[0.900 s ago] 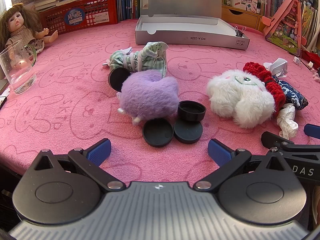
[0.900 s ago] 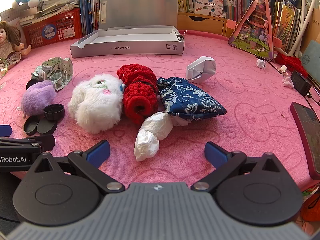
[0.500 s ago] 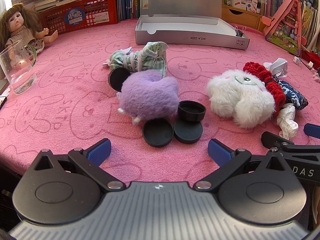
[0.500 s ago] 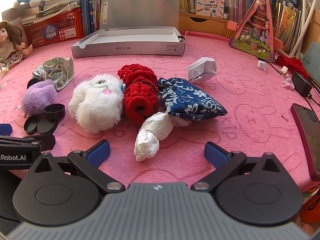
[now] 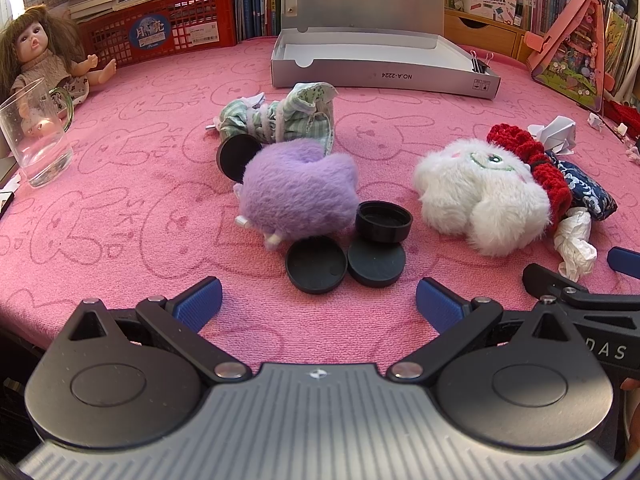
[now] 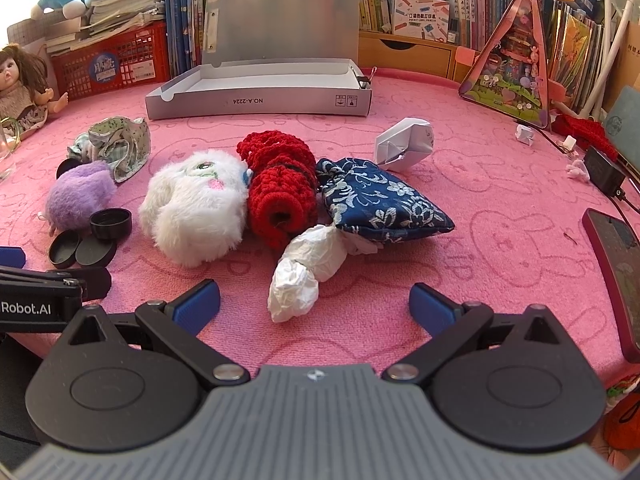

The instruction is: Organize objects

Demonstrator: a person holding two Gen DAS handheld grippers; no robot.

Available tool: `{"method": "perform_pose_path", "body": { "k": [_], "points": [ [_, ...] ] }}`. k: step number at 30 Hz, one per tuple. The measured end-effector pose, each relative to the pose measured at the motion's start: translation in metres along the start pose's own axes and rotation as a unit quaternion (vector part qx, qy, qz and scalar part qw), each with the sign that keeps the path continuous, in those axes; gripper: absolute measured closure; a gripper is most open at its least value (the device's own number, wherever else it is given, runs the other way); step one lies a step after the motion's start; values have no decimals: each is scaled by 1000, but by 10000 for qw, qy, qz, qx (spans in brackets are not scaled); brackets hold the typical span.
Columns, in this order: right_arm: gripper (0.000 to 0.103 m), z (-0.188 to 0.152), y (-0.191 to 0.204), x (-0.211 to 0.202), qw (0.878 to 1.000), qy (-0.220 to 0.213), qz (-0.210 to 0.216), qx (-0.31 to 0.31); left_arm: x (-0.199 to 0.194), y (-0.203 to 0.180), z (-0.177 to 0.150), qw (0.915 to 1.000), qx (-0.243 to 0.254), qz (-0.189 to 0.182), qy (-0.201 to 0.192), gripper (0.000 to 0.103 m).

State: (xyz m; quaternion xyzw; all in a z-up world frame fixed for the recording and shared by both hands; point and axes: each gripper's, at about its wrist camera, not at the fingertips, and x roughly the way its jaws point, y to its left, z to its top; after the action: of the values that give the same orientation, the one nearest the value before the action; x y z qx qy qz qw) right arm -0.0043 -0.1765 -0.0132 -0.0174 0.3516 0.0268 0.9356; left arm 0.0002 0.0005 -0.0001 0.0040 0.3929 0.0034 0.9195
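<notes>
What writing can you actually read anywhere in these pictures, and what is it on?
"NO.A-2224", upside down: front wall of the open grey box.
"Robot.AI": left tool, seen from the right camera.
"DAS": right tool, cut off at the edge.
Red basket sticker, book spines, small carton: too small to read.

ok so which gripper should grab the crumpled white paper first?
Right, probably. The crumpled white paper lies just ahead of the open right gripper, between its fingers' line. From the left gripper it sits far off to the side, past the black lids.
</notes>
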Motion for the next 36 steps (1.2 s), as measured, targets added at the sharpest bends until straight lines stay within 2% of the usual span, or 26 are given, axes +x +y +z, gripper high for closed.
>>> {"method": "perform_pose_path", "body": {
  "k": [13, 21, 27, 36],
  "points": [
    [0, 2, -1, 1, 10000, 26, 84, -37, 0, 0, 0, 10000, 3, 0, 1, 0],
    [8, 3, 0, -2, 9997, -64, 198, -135, 2, 2, -2, 10000, 20, 5, -42, 0],
    [19, 5, 0, -6, 9993, -110, 332, -94, 1, 1, -2, 10000, 24, 4, -48, 0],
    [46, 14, -8, -6, 9990, -197, 383, 77, 1, 4, -4, 9991, 179, -146, -350, 0]
  ]
}}
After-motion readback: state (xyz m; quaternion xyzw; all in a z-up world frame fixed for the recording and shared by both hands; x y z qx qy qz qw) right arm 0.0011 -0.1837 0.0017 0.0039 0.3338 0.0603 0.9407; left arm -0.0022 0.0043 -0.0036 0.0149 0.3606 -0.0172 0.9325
